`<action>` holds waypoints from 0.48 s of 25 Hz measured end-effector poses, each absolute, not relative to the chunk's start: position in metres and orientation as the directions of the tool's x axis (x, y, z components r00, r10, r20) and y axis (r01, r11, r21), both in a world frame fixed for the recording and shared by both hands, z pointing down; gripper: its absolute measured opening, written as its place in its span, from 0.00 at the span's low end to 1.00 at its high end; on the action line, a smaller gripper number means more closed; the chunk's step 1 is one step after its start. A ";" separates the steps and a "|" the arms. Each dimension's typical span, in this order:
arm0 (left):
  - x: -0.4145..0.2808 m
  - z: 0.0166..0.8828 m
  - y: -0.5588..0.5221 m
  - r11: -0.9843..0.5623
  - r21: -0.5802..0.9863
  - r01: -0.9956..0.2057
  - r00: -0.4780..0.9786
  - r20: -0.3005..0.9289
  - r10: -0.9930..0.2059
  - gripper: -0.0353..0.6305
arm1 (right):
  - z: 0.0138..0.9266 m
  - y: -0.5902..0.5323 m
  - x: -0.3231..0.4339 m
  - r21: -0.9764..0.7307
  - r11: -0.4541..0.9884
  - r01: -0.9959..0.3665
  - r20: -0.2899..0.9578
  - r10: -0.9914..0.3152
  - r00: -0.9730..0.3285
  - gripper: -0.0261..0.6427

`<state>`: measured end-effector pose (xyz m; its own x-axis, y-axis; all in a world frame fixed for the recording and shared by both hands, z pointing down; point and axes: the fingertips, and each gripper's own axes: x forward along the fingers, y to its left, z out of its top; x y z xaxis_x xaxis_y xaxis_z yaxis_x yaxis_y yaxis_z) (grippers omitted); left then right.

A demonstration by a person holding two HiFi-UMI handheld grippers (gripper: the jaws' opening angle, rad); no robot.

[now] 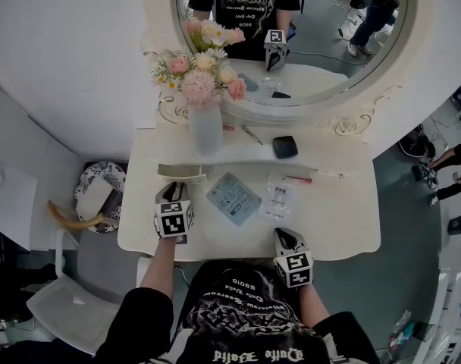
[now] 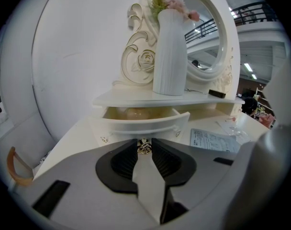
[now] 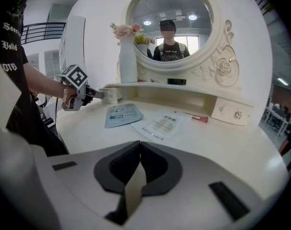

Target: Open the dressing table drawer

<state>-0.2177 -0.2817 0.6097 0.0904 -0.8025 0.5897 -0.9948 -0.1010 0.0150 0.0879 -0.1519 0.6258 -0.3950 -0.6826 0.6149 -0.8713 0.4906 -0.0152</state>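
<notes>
Dressing table [image 1: 344, 218]: sachet [image 1: 233, 198] print illegible.

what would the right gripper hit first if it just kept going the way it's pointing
Probably the bare table top right ahead: the right gripper tilts downward, so it should touch down at or just before the clear packet. Exact depth is unclear.

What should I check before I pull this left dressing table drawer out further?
1. Left gripper on the drawer knob: ok, jaws clamp it.
2. Left drawer started: ok, front partly out.
3. Tabletop ahead of the drawer: ok, blue packet lies off to the side.
4. Vase on the shelf above: ok, upright.
5. Right gripper: ok, shut, empty, away from the drawer.
</notes>
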 end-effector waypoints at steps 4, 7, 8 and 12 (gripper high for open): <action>-0.217 0.609 -0.281 -0.100 0.017 -0.995 0.090 0.590 -0.803 0.20 | 0.626 -0.151 0.087 -0.012 0.497 -0.868 0.616 -0.680 -0.398 0.06; -0.217 0.609 -0.279 -0.098 0.017 -0.995 0.089 0.589 -0.804 0.20 | 0.627 -0.151 0.087 -0.014 0.500 -0.866 0.618 -0.677 -0.401 0.06; -0.217 0.609 -0.278 -0.097 0.017 -0.995 0.088 0.589 -0.803 0.20 | 0.627 -0.151 0.086 -0.015 0.501 -0.865 0.618 -0.676 -0.402 0.06; -0.217 0.610 -0.277 -0.097 0.017 -0.995 0.089 0.589 -0.804 0.20 | 0.627 -0.150 0.086 -0.013 0.503 -0.864 0.618 -0.676 -0.403 0.06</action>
